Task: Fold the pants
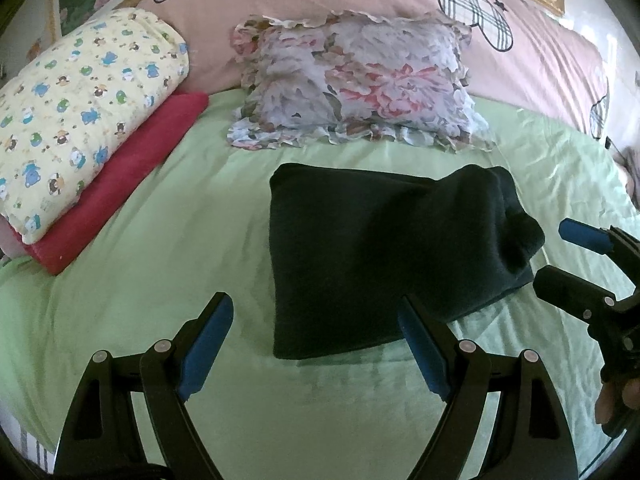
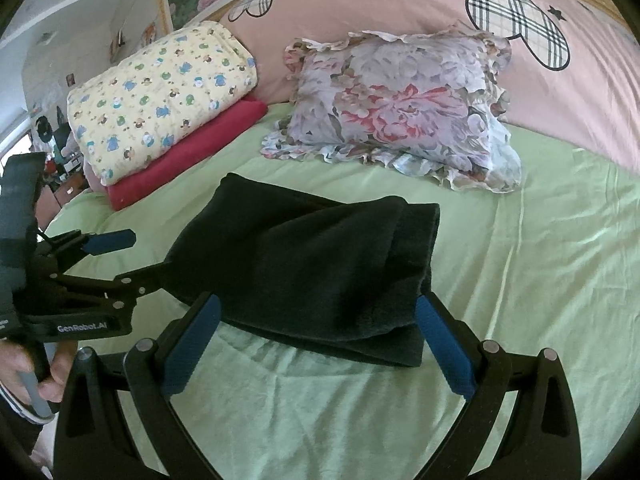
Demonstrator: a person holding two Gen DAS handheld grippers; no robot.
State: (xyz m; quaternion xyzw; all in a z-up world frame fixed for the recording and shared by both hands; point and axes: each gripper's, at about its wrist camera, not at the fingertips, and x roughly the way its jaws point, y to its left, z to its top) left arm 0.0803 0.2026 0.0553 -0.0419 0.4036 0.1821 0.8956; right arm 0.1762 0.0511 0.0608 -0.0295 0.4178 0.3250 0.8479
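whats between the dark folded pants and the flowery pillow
Nothing: only a bare strip of green sheet separates the pants from the flowery pillow. Both wrist views show it, the right one most clearly.

Left gripper (image 1: 316, 332) hangs tilted downward, jaws spread wide with nothing clamped. Right gripper (image 2: 316, 332) (seen from both cameras) gapes likewise, apparently empty. A hand (image 2: 36, 372) grips the left handle.
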